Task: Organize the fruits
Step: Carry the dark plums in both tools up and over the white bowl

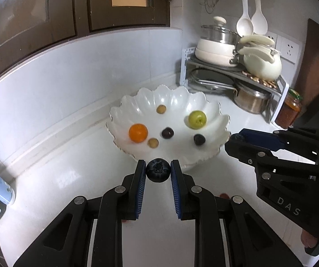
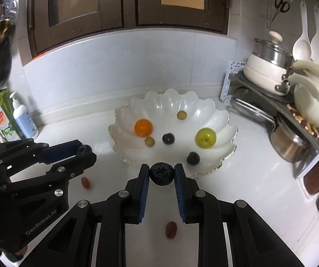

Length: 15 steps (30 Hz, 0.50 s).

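My left gripper (image 1: 158, 170) is shut on a dark blueberry (image 1: 158, 170), held above the counter just short of the near rim of a white scalloped bowl (image 1: 217, 111). My right gripper (image 2: 161, 173) is shut on a second blueberry (image 2: 161, 173), also in front of the bowl (image 2: 224, 115). The bowl holds an orange fruit (image 1: 138, 132), a green fruit (image 1: 197, 119), two small yellowish grapes and two dark berries. Each gripper shows in the other's view: the right one (image 1: 235, 138) at the right, the left one (image 2: 84, 150) at the left, a dark berry between its pads.
Two red grapes (image 2: 171, 229) (image 2: 85, 182) lie on the white counter in front of the bowl. A rack with pots and a kettle (image 2: 313, 109) stands at the right, with an orange jar (image 1: 289, 110) beside it. Soap bottles (image 2: 23, 120) stand at the left against the tiled wall.
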Each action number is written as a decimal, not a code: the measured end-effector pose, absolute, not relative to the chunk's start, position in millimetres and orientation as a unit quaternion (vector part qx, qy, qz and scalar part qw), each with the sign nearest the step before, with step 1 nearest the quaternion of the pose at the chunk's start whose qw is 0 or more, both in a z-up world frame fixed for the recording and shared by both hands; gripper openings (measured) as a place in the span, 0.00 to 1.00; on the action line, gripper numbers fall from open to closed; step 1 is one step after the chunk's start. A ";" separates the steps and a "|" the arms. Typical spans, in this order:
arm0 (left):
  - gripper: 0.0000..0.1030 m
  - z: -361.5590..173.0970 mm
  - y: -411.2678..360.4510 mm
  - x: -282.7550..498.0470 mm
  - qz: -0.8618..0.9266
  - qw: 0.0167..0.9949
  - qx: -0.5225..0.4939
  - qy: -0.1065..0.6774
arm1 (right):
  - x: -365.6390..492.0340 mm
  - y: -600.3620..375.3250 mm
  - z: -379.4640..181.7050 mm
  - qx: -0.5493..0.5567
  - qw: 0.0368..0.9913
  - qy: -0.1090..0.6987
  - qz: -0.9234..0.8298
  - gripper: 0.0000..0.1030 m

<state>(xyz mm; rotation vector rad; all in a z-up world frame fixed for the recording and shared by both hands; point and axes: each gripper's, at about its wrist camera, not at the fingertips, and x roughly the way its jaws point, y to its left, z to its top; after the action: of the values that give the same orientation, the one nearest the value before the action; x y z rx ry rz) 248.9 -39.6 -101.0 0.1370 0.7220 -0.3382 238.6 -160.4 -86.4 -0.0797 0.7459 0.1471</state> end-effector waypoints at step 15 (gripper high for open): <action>0.23 -91.9 -46.8 290.0 -0.173 0.922 0.063 0.342 | 262.9 -167.0 -78.8 -0.032 0.931 0.360 0.043 0.23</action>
<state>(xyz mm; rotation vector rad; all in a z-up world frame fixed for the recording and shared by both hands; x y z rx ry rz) 290.0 -46.8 -91.9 0.1285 0.7018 -0.3546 262.9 -167.0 -78.8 -0.0648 0.7371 0.0877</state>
